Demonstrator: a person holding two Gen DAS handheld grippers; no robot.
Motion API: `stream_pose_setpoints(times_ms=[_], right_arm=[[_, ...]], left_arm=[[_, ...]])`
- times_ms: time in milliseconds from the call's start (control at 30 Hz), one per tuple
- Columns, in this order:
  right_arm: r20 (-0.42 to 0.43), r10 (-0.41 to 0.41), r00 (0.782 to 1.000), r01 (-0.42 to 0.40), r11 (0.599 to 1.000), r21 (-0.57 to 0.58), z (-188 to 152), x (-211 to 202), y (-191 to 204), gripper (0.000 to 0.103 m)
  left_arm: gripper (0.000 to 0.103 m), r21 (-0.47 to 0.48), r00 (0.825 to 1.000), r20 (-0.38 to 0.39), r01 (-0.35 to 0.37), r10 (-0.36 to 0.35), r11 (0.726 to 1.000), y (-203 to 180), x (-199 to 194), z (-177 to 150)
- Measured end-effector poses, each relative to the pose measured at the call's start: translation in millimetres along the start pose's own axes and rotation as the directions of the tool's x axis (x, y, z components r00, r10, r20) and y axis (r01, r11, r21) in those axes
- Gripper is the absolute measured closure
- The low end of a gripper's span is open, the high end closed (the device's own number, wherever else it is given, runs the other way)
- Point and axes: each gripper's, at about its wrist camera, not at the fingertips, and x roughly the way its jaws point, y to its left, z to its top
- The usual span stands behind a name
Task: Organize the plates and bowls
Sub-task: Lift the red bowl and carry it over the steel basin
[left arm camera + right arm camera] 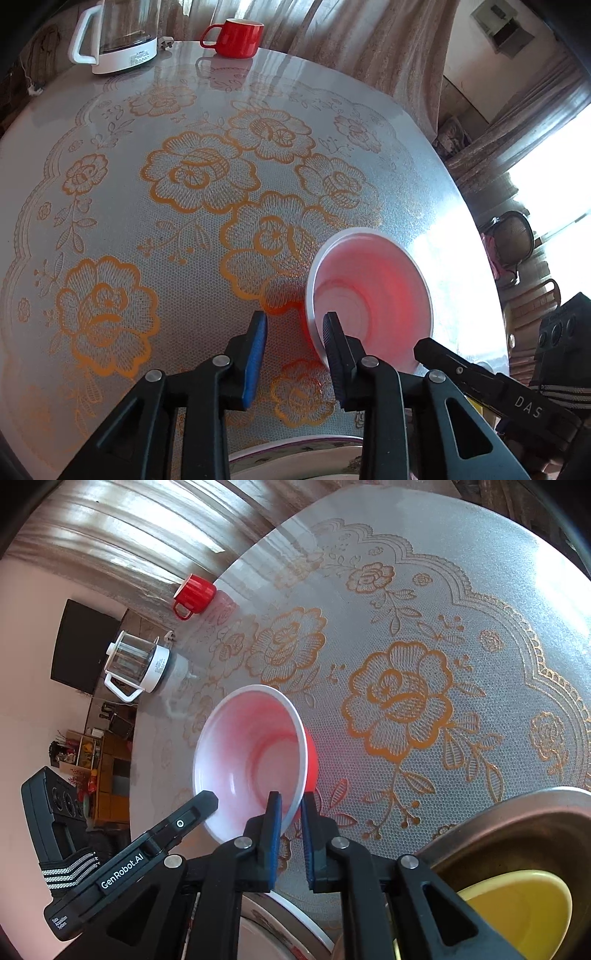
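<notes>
A red bowl with a white inside (255,760) is held tilted above the table by my right gripper (291,805), whose jaws are shut on its rim. The same bowl (373,295) shows in the left wrist view, with the right gripper's finger (443,354) at its lower edge. My left gripper (295,328) is open and empty, just left of the bowl, its right finger close to the rim. A white plate with a purple rim (295,454) lies under the left gripper; it also shows in the right wrist view (280,930).
A steel basin (517,827) holding a yellow bowl (517,912) sits at the lower right. A red mug (236,37) and a glass kettle (118,37) stand at the table's far edge. The floral tablecloth (184,177) covers the round table.
</notes>
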Motion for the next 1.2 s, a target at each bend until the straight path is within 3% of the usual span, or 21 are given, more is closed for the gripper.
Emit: stream_pose_setpoints(times_ms=[133, 167, 233, 767, 1200], right_arm=[[0.019, -0.018, 1.0, 0.018, 0.999, -0.029, -1.1, -0.1, 2.7, 0.09], [0.024, -0.028, 0.999, 0.029, 0.999, -0.038, -1.6, 0.0, 3.9, 0.09], [0.029, -0.029, 0.999, 0.03, 0.998, -0.051, -1.9, 0.2, 5.3, 0.091], [0.061, -0.023, 0.998, 0.03, 0.993, -0.116, -14.7, -17.1, 20.6, 0.093], [0.114, 0.023, 0.993, -0.002, 0.983, -0.183, -40.4, -59.8, 36.3, 0.093]], left_arm=[[0.081, 0.052, 0.999, 0.033, -0.012, 0.01, 0.999, -2.3, 5.1, 1.0], [0.091, 0.07, 0.999, 0.038, -0.006, 0.003, 0.998, -5.5, 5.5, -1.3], [0.097, 0.101, 0.998, 0.062, -0.028, 0.022, 0.994, -11.9, 3.0, -6.1], [0.097, 0.126, 0.99, 0.137, -0.04, 0.023, 0.991, -19.8, -39.0, -33.2], [0.097, 0.171, 0.966, 0.259, -0.034, -0.012, 0.985, -33.5, -91.9, -67.2]])
